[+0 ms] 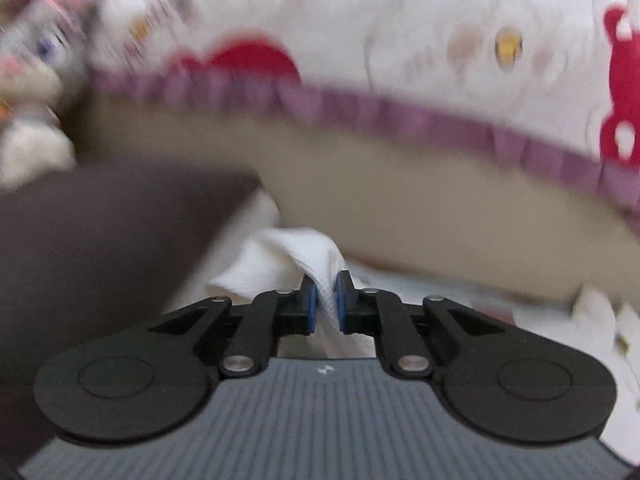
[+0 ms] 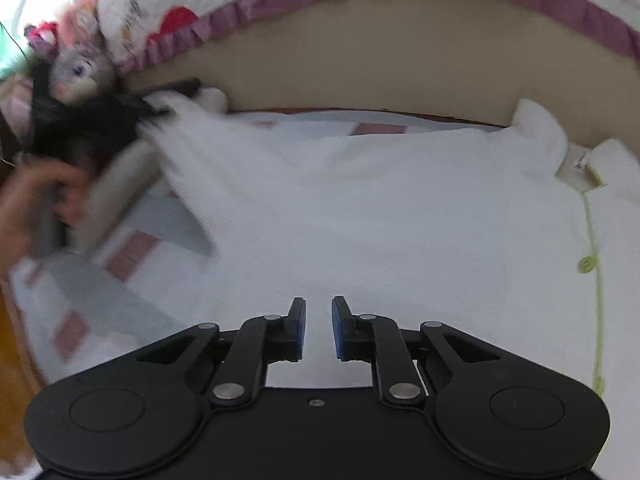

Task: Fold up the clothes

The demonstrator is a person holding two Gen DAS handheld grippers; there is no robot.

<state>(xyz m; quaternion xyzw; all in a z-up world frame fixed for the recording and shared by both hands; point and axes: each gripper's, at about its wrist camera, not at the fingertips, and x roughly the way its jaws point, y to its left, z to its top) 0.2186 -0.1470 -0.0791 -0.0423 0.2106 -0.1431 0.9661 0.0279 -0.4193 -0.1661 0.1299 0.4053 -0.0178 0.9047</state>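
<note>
A white knit garment point(image 2: 360, 208) lies spread on the bed, with green stitching and a green button point(image 2: 586, 265) down its right edge. My right gripper point(image 2: 319, 310) hovers low over the garment's near part, open by a narrow gap with nothing between its blue pads. My left gripper point(image 1: 327, 298) is shut on a bunched fold of the white garment point(image 1: 296, 256). In the right wrist view the left gripper point(image 2: 120, 116) is a dark blur at the garment's far left corner, held by a person's hand point(image 2: 36, 208).
A white quilt with a purple frill point(image 2: 248, 12) and red prints lies behind the bed, above a tan panel point(image 2: 380, 64). A grey stuffed toy point(image 2: 78, 72) sits at the far left. The bed sheet point(image 2: 132, 248) has grey and pink patches. A wooden edge point(image 2: 12, 328) shows lower left.
</note>
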